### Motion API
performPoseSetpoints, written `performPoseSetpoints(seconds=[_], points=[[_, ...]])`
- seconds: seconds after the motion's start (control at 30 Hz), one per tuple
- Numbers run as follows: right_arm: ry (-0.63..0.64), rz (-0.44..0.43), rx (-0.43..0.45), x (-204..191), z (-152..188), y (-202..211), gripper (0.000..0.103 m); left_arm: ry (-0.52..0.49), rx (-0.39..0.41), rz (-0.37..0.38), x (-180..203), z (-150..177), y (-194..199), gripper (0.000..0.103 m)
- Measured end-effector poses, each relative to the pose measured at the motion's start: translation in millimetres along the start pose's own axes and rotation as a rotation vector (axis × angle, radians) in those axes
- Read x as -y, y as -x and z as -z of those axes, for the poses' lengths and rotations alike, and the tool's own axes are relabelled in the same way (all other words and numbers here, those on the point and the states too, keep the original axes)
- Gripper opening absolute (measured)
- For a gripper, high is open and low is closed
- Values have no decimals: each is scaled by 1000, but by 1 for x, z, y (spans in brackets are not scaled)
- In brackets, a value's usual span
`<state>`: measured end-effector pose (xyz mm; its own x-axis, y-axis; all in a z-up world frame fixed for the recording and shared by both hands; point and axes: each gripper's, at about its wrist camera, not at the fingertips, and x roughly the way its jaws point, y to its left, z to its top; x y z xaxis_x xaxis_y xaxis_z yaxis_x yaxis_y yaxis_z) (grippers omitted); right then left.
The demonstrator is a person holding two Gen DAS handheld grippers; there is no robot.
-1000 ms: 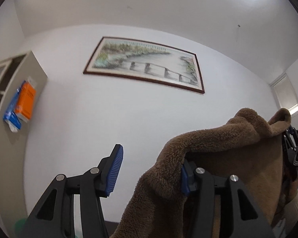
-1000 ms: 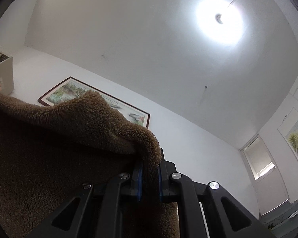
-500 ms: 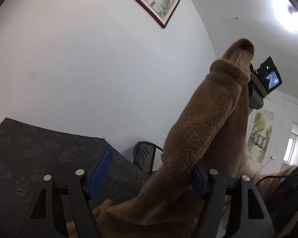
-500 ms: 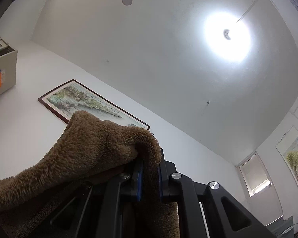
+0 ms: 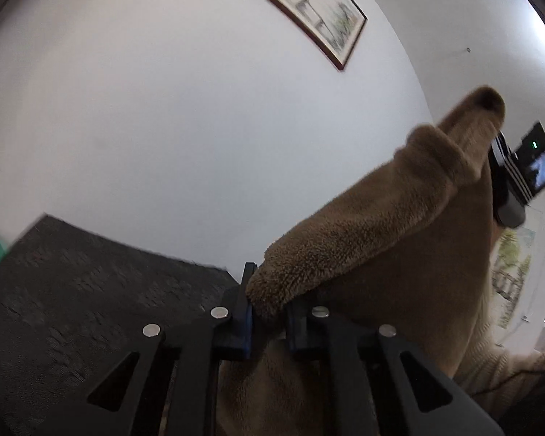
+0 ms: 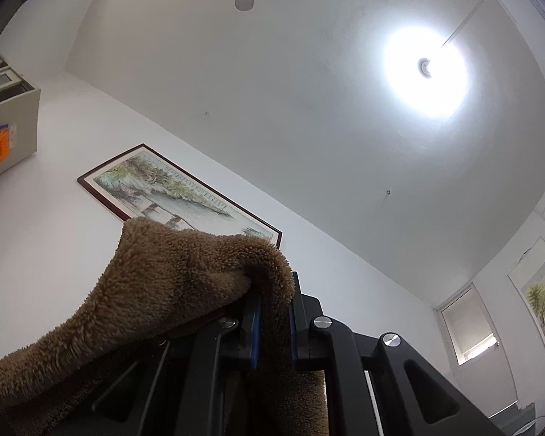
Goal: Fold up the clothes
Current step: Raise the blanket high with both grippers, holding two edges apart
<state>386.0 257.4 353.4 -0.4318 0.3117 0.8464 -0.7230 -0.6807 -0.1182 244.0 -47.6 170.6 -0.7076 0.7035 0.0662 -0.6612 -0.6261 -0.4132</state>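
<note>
A brown fleece garment (image 5: 381,225) hangs between my two grippers. In the left wrist view my left gripper (image 5: 269,312) points level over the table, its jaws closing with a thick fold of the fleece pinched between the blue pads. The cloth rises from there to the upper right, where the right gripper's camera body (image 5: 519,181) shows behind it. In the right wrist view my right gripper (image 6: 274,312) points steeply upward, shut on another edge of the fleece garment (image 6: 163,283), which drapes away to the lower left.
A dark patterned tabletop (image 5: 91,290) lies below the left gripper, against a white wall with a framed painting (image 5: 309,3). A knitted sleeve (image 5: 505,363) is at the lower right. The right view shows the ceiling lamp (image 6: 425,69) and a cabinet (image 6: 7,134).
The left gripper sank and rolled until the tabletop came into view, and its wide-open jaws closed onto a fold of the fleece. The right gripper kept its grip; its cloth sagged lower.
</note>
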Motion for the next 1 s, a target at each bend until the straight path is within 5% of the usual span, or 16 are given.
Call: performPoseSetpoints(seconds=[0.1, 0.23, 0.47, 0.63, 1.0], points=[[0, 19, -19, 10, 5, -7, 11, -59, 256, -124, 9, -53, 39, 15], [7, 42, -14, 14, 5, -14, 11, -175, 563, -174, 64, -103, 94, 15], [-24, 106, 42, 31, -13, -21, 11, -439, 888, -241, 148, -140, 142, 15], [-5, 114, 59, 38, -22, -22, 11, -500, 883, -274, 156, -151, 156, 15], [119, 29, -70, -3, 25, -28, 11, -482, 629, -436, 97, -140, 87, 19]])
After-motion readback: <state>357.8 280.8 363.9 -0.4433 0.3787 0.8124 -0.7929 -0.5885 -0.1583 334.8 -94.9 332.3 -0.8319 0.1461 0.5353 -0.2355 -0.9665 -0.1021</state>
